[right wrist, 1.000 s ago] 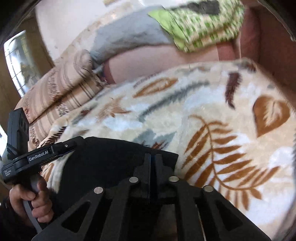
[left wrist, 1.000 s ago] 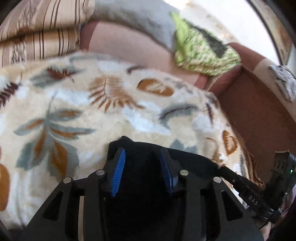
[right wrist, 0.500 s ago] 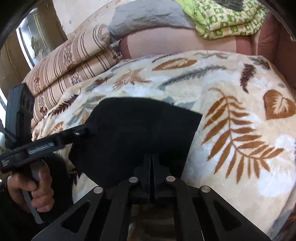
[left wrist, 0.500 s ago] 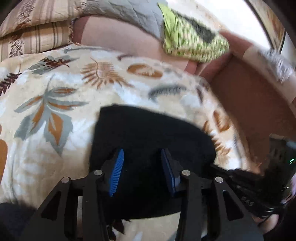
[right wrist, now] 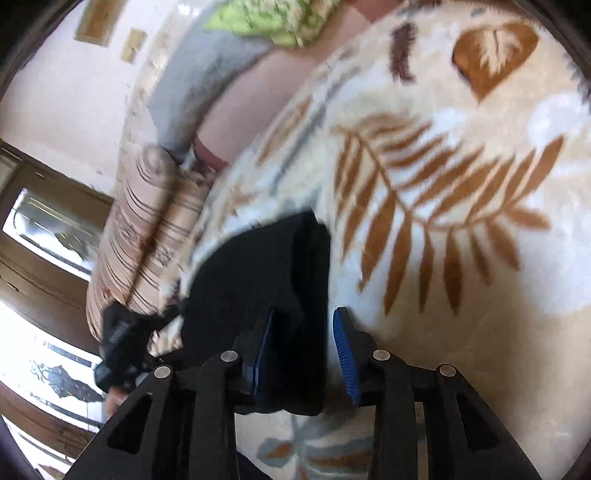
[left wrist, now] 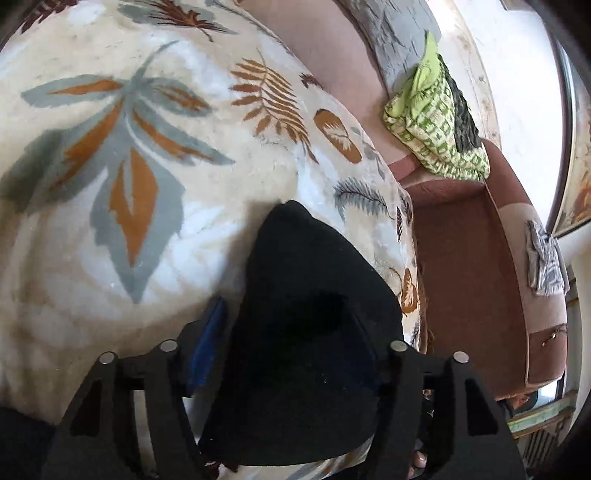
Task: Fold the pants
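**One pair of black pants, two grippers, one leafy blanket**

So there's just the one pair of black pants [left wrist: 310,325], bunched into a compact dark bundle and lying on the fuzzy cream blanket [left wrist: 110,229] with the orange and grey leaf print. From the right wrist view the same pants [right wrist: 266,273] sit near the blanket's edge closest to the striped cushions.

Two grippers in play. The left gripper [left wrist: 284,354] has its fingers spread wide, and the cloth fills the gap between them and covers the right-hand one; only one blue pad [left wrist: 207,350] peeks out on the left side. It's not pinching anything as far as I can see. The right gripper [right wrist: 304,350] is also parted, both blue pads visible, with the edge of the pants lying between them, touching the left pad but clear of the other.

Around it: two striped cushions [right wrist: 147,236] stacked together, one grey quilted throw [left wrist: 399,33] over the pinkish sofa back [left wrist: 321,55], one green patterned cloth [left wrist: 432,129] folded on it, and one grey-and-white rag [left wrist: 546,258] on the brown sofa arm [left wrist: 517,206].
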{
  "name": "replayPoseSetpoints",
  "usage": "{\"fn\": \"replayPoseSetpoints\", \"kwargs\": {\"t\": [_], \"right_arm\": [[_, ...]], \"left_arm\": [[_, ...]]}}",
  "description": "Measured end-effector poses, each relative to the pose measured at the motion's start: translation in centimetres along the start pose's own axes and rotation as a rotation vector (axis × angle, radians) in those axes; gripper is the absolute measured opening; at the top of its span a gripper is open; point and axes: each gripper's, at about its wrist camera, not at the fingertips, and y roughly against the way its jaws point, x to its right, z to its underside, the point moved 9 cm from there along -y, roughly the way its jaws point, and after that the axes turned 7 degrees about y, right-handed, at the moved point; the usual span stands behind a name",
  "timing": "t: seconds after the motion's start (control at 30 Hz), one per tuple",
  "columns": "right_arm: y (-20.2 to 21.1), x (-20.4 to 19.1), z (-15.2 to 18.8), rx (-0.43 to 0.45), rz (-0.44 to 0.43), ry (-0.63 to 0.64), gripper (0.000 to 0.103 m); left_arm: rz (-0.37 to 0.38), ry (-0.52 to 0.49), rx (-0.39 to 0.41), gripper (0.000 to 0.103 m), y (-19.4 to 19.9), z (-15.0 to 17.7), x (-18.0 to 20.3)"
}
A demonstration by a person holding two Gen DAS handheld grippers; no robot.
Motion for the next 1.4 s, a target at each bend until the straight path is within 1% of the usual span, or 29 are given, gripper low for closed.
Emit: {"fn": "replayPoseSetpoints", "kwargs": {"t": [0.1,0.2,0.23,0.3,0.33,0.4,0.47,0.6,0.67,0.7,0.73,0.77,0.8,0.83,0.87,0.9,0.97,1.0,1.03,1.07,1.1,1.13,1.17,1.2,1.23,1.27,1.3,1.33,1.4], "right_arm": [[-0.8,-0.7,0.0,-0.019,-0.009,0.028,0.042],[-1.1,-1.2,0.3,-0.005,-0.006,0.053,0.044],[-1.0,-1.2,0.3,-0.001,-0.011,0.045,0.041],[-0.6,-1.3,0.1,0.01,-0.024,0.042,0.031],[-0.2,-1.4,0.0,0.018,-0.021,0.057,0.03],[0.7,-2.1,-0.9,0.052,-0.014,0.098,0.028],[1.5,-2.8,-2.8,0.093,-0.015,0.126,0.028],[2.3,-2.5,-7.9,0.122,-0.009,0.145,0.028],[2.0,-1.4,-9.6,0.1,-0.011,0.144,0.028],[1.5,-0.4,-10.0,0.082,0.005,0.136,0.029],[0.9,1.1,-10.1,0.058,0.038,0.115,0.032],[0.4,2.2,-9.9,0.043,0.074,0.083,0.034],[0.0,3.4,-9.5,0.02,0.076,0.028,0.034],[0.2,3.5,-9.4,0.028,0.042,-0.008,0.034],[1.0,3.3,-9.8,0.062,0.026,-0.025,0.034],[2.2,2.9,-10.4,0.113,0.047,0.005,0.034],[4.3,2.1,-11.4,0.205,0.138,0.089,0.034],[5.3,0.9,-11.6,0.249,0.191,0.169,0.034],[5.7,-0.4,-11.4,0.265,0.224,0.252,0.034],[5.8,-2.0,-11.0,0.267,0.263,0.361,0.034],[5.1,-3.9,-9.9,0.243,0.321,0.502,0.03],[4.3,-4.8,-8.8,0.212,0.371,0.6,0.027],[3.3,-5.1,-8.0,0.173,0.406,0.644,0.021],[1.7,-4.1,-7.0,0.086,0.453,0.651,0.008],[0.2,-2.6,-6.1,-0.006,0.491,0.626,0.004],[-1.1,-1.2,-5.3,-0.083,0.502,0.602,0.004],[-1.3,-1.4,-5.7,-0.064,0.504,0.61,0.003],[-1.2,-1.6,-5.9,-0.065,0.511,0.611,0.002],[-0.9,-1.8,-6.2,-0.055,0.491,0.595,0.002]], "left_arm": [[0.012,-0.006,-0.006,0.068,-0.2,0.1,0.3],[0.038,0.011,-0.002,0.068,-0.3,0.0,0.3],[0.039,0.008,-0.001,0.059,-0.2,0.0,0.3],[0.016,-0.012,0.003,0.047,-0.2,0.0,0.3],[0.012,-0.021,0.01,0.041,-0.1,0.0,0.4],[0.008,-0.047,0.021,0.037,0.2,-0.1,1.1],[0.011,-0.086,0.032,0.035,0.1,-0.7,2.4],[0.023,-0.161,0.045,0.035,-1.5,-2.8,6.2],[0.023,-0.183,0.046,0.035,-2.8,-3.9,7.6],[0.014,-0.199,0.033,0.036,-3.9,-4.3,7.8],[-0.003,-0.216,0.018,0.039,-5.0,-4.5,7.7],[-0.046,-0.231,0.005,0.04,-6.4,-4.7,7.0],[-0.082,-0.248,0.007,0.044,-7.1,-4.6,6.4],[-0.094,-0.272,0.026,0.054,-7.4,-4.6,6.0],[-0.091,-0.278,0.065,0.056,-7.0,-4.7,5.9],[-0.09,-0.283,0.078,0.056,-6.5,-4.7,6.1],[-0.088,-0.32,0.133,0.056,-5.2,-4.9,7.0],[-0.081,-0.353,0.19,0.056,-4.1,-5.1,7.8],[-0.057,-0.398,0.233,0.056,-3.2,-4.9,8.8],[-0.024,-0.444,0.258,0.056,-2.5,-4.3,9.9],[0.001,-0.484,0.266,0.056,-2.2,-3.7,10.6],[0.022,-0.548,0.258,0.056,-2.3,-2.6,11.7],[0.02,-0.604,0.236,0.056,-2.9,-1.6,12.4],[0.007,-0.632,0.208,0.051,-3.7,-0.9,12.6],[-0.03,-0.649,0.173,0.049,-4.8,-0.4,12.3],[-0.111,-0.654,0.125,0.045,-6.7,-0.1,11.2],[-0.182,-0.658,0.098,0.044,-8.1,-0.1,10.0],[-0.208,-0.672,0.11,0.044,-8.5,-0.2,9.8],[-0.225,-0.682,0.123,0.044,-8.3,-0.4,10.2]]}}
